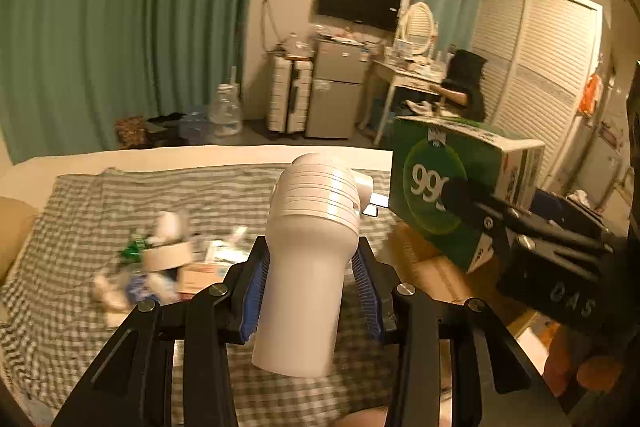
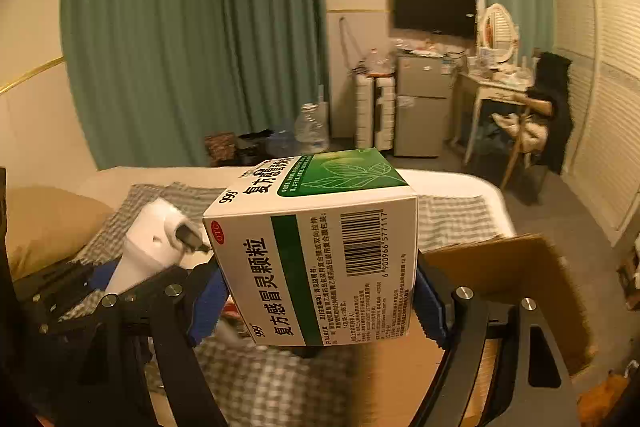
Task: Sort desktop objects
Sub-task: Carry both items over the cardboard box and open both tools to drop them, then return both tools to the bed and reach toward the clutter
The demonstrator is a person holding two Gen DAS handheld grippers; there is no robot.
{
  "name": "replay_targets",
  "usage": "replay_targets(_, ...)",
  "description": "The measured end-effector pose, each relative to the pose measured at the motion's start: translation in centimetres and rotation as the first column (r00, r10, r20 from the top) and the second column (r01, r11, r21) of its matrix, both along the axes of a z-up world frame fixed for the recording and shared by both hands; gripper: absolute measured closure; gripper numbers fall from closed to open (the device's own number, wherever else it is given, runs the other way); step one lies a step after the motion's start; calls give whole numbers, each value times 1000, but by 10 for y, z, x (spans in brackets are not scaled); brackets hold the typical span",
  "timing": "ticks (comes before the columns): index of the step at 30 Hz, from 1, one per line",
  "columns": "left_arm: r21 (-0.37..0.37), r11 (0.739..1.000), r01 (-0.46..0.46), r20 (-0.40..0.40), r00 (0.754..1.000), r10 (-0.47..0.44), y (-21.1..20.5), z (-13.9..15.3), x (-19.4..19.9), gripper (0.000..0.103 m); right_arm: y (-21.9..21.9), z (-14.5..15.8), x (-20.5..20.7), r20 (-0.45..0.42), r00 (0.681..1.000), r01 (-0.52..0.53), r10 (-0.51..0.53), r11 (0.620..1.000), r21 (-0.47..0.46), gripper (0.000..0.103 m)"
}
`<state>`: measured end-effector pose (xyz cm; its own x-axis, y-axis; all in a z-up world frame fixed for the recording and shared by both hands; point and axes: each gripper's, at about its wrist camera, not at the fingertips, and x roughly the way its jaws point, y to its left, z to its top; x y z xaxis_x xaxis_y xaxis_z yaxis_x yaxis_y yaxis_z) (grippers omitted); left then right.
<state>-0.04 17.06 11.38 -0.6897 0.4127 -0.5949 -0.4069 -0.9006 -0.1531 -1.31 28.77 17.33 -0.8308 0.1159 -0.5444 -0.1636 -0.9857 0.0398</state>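
Both grippers loaded: left gripper (image 1: 310, 281) pads clamp white hairdryer (image 1: 316, 227); right gripper (image 2: 320, 303) clamps medicine box (image 2: 320, 259)

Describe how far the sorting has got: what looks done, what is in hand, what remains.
Done: nothing visibly sorted yet; the cardboard box shows no contents from these views. In hand: the left gripper is shut on a white hair dryer, and the right gripper is shut on a green and white medicine box, both lifted above the bed. Left: a pile of small items on the checked sheet.
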Motion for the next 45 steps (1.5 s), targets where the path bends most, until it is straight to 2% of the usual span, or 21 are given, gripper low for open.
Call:
replay_targets(4,48,998,41,54,998,-43,43,-4,-1,61,43,-1,8,29,999,31,-32,999,12,24)
replay_targets(7,39,996,82,67,994,-84,78,-12,4,61,75,-12,14,63,996,63,-64,998,21,24)
replay_targets(10,-3,986,170,61,984,-169,116,-25,10,61,109,-33,23,105,989,106,-102,994,-24,24)
replay_targets(14,4,976,216,116,970,-215,142,-46,8,61,143,-64,23,180,974,150,-140,988,-40,24)
replay_targets(19,-20,969,246,139,960,-241,159,-64,5,61,169,-85,27,206,964,186,-167,980,-76,23)
replay_targets(21,-6,966,257,147,956,-253,161,-66,3,57,178,-91,26,208,962,203,-178,974,-102,21)
replay_targets(22,-3,967,256,144,957,-253,161,-65,2,47,178,-95,27,212,961,204,-177,972,-114,20)
replay_targets(23,-3,967,253,140,958,-250,160,-64,0,28,179,-97,27,218,959,209,-179,970,-125,15)
replay_targets(25,3,971,239,120,964,-237,158,-61,0,14,179,-99,30,215,955,234,-203,964,-128,11)
replay_targets(31,13,978,208,76,975,-208,130,-43,2,13,169,-83,43,164,962,240,-218,962,-129,11)
replay_targets(35,-45,988,149,31,989,-147,97,-28,1,8,146,-65,50,131,970,217,-204,971,-98,11)
replay_targets(38,-64,994,85,-9,996,-86,63,-15,-3,0,124,-49,52,91,982,175,-166,979,-101,11)
replay_targets(45,-79,993,-86,-122,990,76,-44,24,-10,0,51,-13,44,-23,999,42,-46,989,-142,11)
